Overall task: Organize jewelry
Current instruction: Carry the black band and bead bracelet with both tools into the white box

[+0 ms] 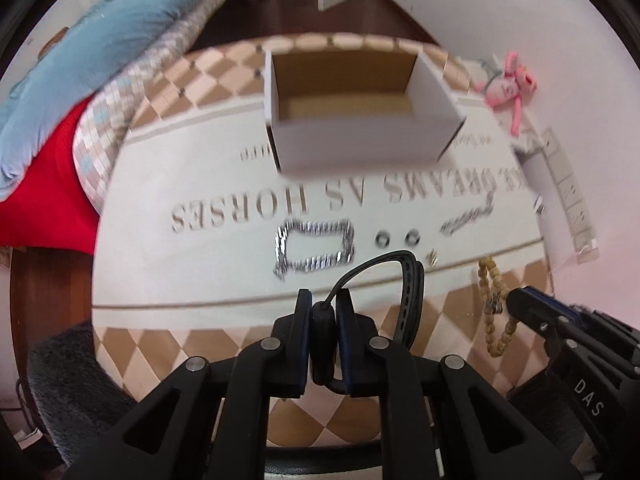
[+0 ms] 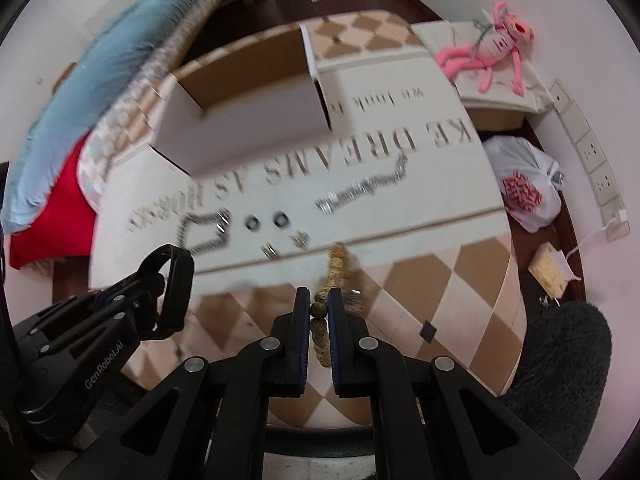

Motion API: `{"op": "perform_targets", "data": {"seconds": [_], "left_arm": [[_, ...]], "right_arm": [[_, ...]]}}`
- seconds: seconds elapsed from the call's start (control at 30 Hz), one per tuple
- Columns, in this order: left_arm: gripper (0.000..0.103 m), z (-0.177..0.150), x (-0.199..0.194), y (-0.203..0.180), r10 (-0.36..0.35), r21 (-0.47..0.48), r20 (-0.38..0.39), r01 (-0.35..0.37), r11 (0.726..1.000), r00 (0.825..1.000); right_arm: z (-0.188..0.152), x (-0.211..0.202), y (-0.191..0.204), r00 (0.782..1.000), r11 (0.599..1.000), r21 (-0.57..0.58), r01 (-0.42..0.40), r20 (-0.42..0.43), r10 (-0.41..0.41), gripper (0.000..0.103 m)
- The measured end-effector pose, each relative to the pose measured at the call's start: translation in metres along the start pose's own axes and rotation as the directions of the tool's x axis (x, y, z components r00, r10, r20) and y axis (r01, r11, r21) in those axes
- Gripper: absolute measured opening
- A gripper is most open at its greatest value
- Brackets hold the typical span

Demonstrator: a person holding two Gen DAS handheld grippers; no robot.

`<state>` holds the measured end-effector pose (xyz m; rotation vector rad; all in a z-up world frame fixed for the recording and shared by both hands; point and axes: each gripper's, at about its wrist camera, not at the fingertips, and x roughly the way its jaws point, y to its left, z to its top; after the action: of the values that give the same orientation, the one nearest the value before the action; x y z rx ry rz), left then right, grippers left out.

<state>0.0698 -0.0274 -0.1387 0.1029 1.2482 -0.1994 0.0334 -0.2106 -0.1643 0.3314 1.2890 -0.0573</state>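
The left gripper (image 1: 323, 312) pinches a black watch (image 1: 404, 296) by its body, the strap looping free ahead of the fingers; the right gripper (image 2: 319, 308) pinches a tan beaded bracelet (image 2: 326, 312), most of which dangles. Both hang on the near side of the open cardboard box (image 1: 360, 136), well apart from it, above the tabletop (image 1: 168, 344). Between them and the box lie a silver chain bracelet (image 1: 316, 250), two rings (image 1: 398, 238), small earrings (image 2: 286, 244) and a sparkly chain (image 2: 368, 188). A trailing strap or bead loop could snag the box rim or sweep these loose pieces. A slack grip could drop the beads short.
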Motion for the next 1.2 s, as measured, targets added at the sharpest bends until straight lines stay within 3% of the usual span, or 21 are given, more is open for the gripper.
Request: {"op": "perform_targets", "data": {"seconds": [0.27, 0.53, 0.77, 1.07, 1.13, 1.17, 1.2], "left_arm": [[0.009, 0.048, -0.039, 0.001, -0.022, -0.019, 0.109, 0.025, 1.000, 0.994], [0.009, 0.109, -0.032, 0.014, -0.040, -0.050, 0.141, 0.047, 0.998, 0.989], [0.009, 0.161, 0.012, 0.022, -0.057, -0.062, 0.069, 0.061, 0.996, 0.996], [0.015, 0.204, 0.064, 0.030, -0.127, -0.129, -0.081, 0.116, 0.985, 0.989], [0.028, 0.209, 0.068, 0.034, -0.112, -0.141, -0.098, 0.098, 0.985, 0.989], [0.046, 0.211, 0.066, 0.036, -0.103, -0.145, -0.091, 0.090, 0.985, 0.990], [0.066, 0.211, 0.063, 0.038, -0.098, -0.148, -0.076, 0.085, 0.985, 0.992]], "right_arm": [[0.039, -0.049, 0.022, 0.990, 0.994, -0.043, -0.100, 0.092, 0.103, 0.009], [0.109, -0.071, 0.040, 0.968, 0.984, -0.100, -0.146, 0.191, 0.163, 0.009], [0.181, -0.041, 0.044, 0.968, 0.981, -0.102, -0.166, 0.174, 0.182, 0.009], [0.223, 0.025, 0.049, 0.981, 0.974, -0.133, -0.186, 0.039, 0.192, 0.009], [0.227, 0.037, 0.050, 0.984, 0.974, -0.139, -0.178, 0.001, 0.180, 0.010], [0.229, 0.044, 0.051, 0.984, 0.974, -0.140, -0.180, -0.029, 0.178, 0.010], [0.231, 0.049, 0.049, 0.984, 0.976, -0.130, -0.175, -0.048, 0.170, 0.017]]}}
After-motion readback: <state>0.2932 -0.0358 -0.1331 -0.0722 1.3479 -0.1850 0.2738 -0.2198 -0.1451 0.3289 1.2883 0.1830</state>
